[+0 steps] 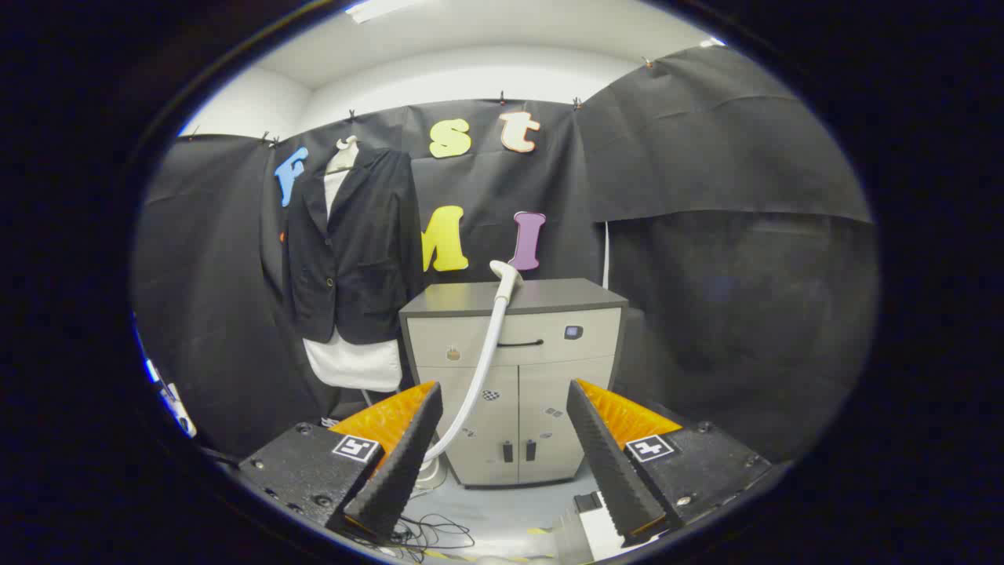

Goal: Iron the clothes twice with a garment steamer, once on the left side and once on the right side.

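Observation:
A dark jacket over a white shirt hangs on a white hanger against the black cloth wall, left of a cabinet. The garment steamer's white head rests on the cabinet's grey top, and its pale hose curves down in front of the cabinet to the floor near my left finger. My gripper is open, well short of the steamer, with nothing between its fingers. The jacket stands beyond and left of the fingers.
The beige two-door cabinet with a drawer stands straight ahead on a grey floor. Loose black cables lie on the floor by my left finger. Black cloth walls close in the left, back and right.

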